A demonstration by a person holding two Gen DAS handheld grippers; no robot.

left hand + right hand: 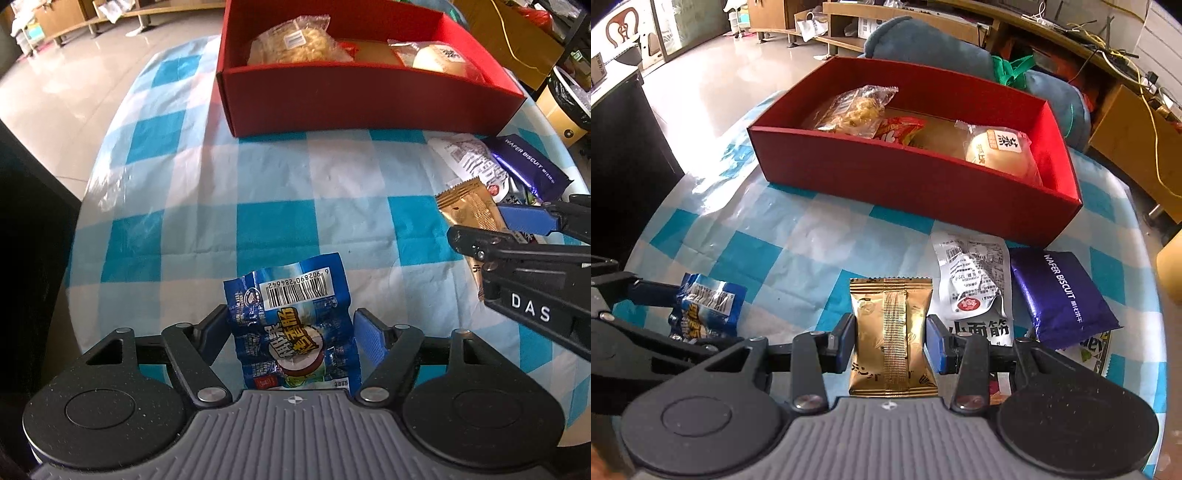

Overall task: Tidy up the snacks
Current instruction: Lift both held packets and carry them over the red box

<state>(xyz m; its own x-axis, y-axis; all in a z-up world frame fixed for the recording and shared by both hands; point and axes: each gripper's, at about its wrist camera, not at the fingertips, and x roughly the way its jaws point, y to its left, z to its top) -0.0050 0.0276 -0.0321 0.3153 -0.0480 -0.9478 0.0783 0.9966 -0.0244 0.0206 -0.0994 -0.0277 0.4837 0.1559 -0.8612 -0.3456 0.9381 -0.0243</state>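
Note:
A red box (354,99) (905,177) stands at the far side of the checked table and holds several wrapped snacks. My left gripper (291,332) straddles a blue sausage packet (295,325) (705,306); its left pad touches the packet, the right pad stands just off it. My right gripper (890,339) (491,225) has both pads pressed against a gold packet (892,332) (469,210) lying on the cloth.
A white packet (971,284) (469,158) and a purple wafer biscuit packet (1063,295) (528,162) lie right of the gold one. The table edge runs close on the left and right. A dark cabinet (624,155) stands at the left.

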